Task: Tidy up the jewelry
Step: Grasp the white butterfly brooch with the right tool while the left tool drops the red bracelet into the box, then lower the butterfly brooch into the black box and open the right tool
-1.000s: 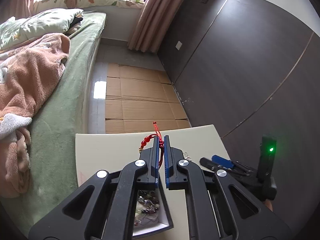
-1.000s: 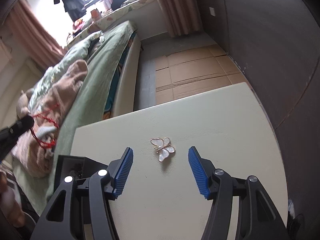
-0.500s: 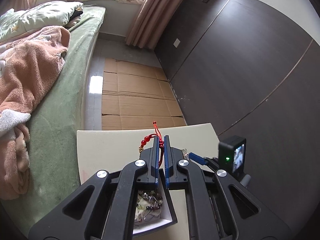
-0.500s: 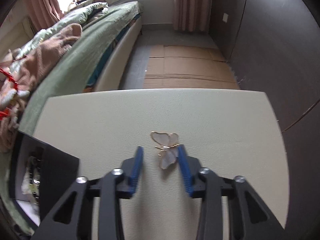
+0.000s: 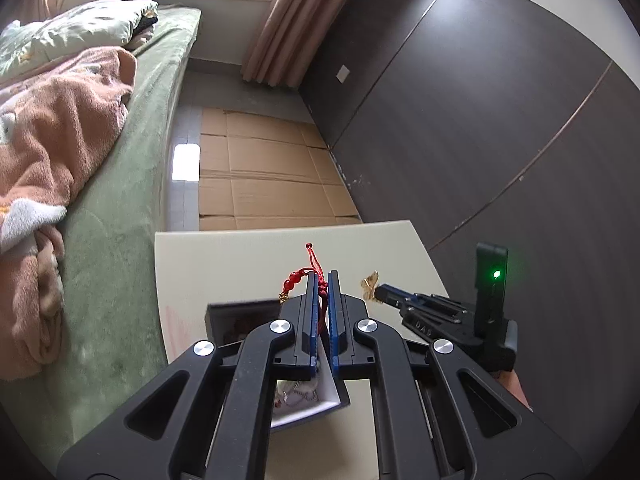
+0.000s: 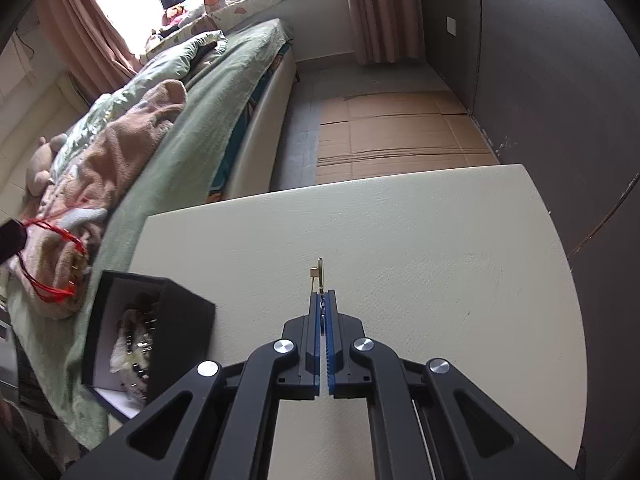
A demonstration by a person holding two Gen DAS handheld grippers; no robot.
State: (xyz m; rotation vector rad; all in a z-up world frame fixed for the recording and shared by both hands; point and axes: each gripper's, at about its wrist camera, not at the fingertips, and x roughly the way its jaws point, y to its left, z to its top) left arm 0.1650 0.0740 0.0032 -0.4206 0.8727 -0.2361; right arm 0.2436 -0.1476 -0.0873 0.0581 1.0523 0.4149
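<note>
Above the cream table (image 6: 400,240), our left claw (image 5: 323,276) pinches a red beaded bracelet (image 5: 298,276) over the black jewelry box (image 6: 160,332); our right claw (image 6: 325,294) grips a gold butterfly brooch (image 6: 319,274) beside that box.

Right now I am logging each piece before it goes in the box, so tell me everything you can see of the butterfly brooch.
The butterfly brooch is small, gold-rimmed with pale wings. It is pinched at its lower end in the shut right claw, standing on edge, so only its thin gold profile shows from the right wrist. From the left wrist its wings show above the cream table, apparently lifted clear. Only the blue pads touch it.
</note>
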